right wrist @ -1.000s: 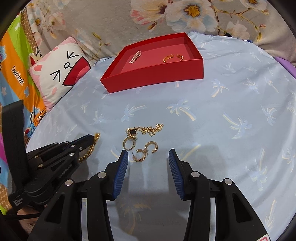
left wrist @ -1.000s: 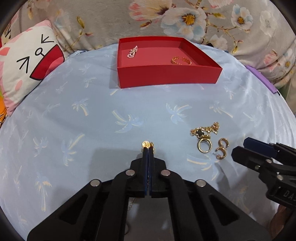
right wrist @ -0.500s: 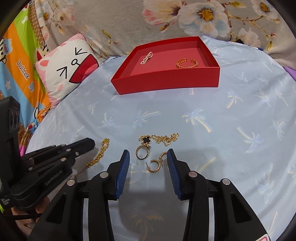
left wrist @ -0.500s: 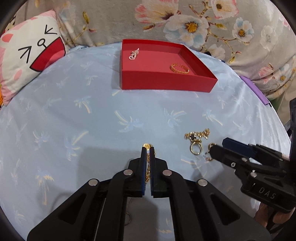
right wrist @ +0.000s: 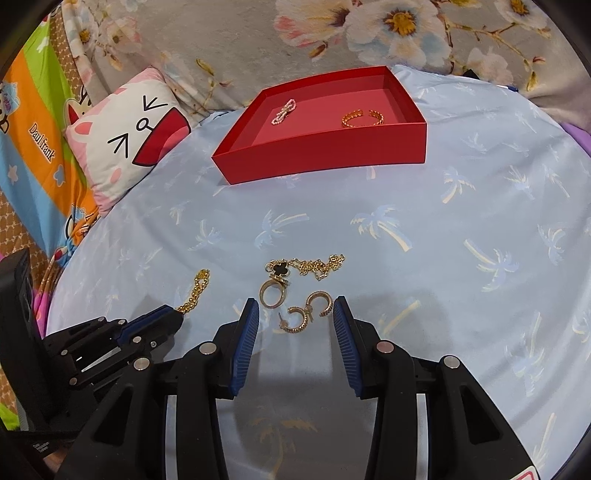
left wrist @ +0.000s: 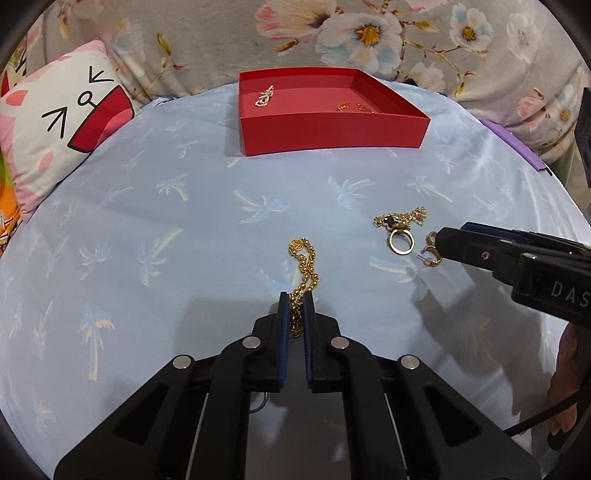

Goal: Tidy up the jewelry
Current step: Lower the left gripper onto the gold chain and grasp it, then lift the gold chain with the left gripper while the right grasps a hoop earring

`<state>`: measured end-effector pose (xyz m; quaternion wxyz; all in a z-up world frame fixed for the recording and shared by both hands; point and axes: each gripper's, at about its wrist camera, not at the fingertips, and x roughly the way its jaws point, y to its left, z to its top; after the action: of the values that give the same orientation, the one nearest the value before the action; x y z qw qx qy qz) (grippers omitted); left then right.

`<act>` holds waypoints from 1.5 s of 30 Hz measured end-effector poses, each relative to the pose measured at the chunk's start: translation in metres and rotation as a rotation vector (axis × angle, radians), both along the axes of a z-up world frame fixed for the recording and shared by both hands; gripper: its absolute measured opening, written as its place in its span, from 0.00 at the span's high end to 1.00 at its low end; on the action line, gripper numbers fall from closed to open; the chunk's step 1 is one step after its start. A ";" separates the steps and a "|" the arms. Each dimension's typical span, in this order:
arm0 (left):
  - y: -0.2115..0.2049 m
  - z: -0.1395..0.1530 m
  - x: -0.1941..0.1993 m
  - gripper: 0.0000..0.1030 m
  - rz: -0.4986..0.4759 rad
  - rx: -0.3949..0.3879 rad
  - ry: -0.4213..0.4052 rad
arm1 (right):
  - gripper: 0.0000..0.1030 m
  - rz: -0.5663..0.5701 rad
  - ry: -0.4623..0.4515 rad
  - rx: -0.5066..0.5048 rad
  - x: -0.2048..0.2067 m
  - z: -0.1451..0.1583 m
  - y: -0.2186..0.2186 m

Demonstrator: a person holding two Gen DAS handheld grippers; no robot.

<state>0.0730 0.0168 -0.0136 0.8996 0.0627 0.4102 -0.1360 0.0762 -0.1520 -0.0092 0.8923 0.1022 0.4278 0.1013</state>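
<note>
A gold bead chain (left wrist: 306, 266) with a coin charm lies on the blue palm-print cloth. My left gripper (left wrist: 295, 295) is shut on its near end. It shows at the lower left in the right wrist view, left gripper (right wrist: 173, 314) beside the chain (right wrist: 194, 291). My right gripper (right wrist: 295, 301) stands open, with two gold hoop earrings (right wrist: 303, 317) lying loose between its blue pads. Just beyond them lie a gold ring (right wrist: 272, 293) and a clover chain (right wrist: 314, 266). The red tray (right wrist: 317, 158) at the back holds a pearl bow piece (right wrist: 283, 110) and a gold bangle (right wrist: 362, 118).
A cat-face pillow (right wrist: 136, 136) leans at the back left, next to a striped blanket (right wrist: 33, 129). Floral fabric (left wrist: 369, 33) rises behind the tray. A purple edge (left wrist: 517, 144) marks the right side. A hand (left wrist: 565, 387) holds the right gripper.
My left gripper has drawn back along the gold chain, so more chain and its charm show ahead of the jaws. The right gripper has hardly moved; its jaws stand a little narrower.
</note>
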 end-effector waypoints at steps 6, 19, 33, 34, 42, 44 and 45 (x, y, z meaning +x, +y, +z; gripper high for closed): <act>0.000 0.008 0.004 0.98 -0.011 -0.051 0.008 | 0.61 0.006 -0.001 -0.012 0.007 -0.001 0.002; 0.013 0.030 0.008 0.98 0.017 -0.128 -0.007 | 0.71 0.074 0.001 -0.030 0.025 -0.005 0.026; 0.023 0.065 0.009 0.98 0.028 -0.190 -0.049 | 0.94 0.072 0.021 -0.034 0.033 -0.015 0.025; 0.023 0.066 0.009 0.98 0.028 -0.196 -0.048 | 0.95 0.069 0.016 -0.033 0.031 -0.014 0.025; 0.030 0.086 0.013 0.98 0.028 -0.236 -0.052 | 0.97 0.057 -0.032 -0.015 0.019 0.005 0.018; 0.032 0.093 0.015 0.98 0.026 -0.251 -0.055 | 0.97 0.049 -0.047 -0.011 0.016 0.012 0.014; 0.033 0.096 0.016 0.98 0.024 -0.255 -0.057 | 0.97 0.045 -0.056 -0.009 0.014 0.016 0.012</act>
<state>0.0886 0.0498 0.0829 0.9131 -0.0532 0.3646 -0.1744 0.0898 -0.1404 0.0072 0.9019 0.0856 0.4054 0.1220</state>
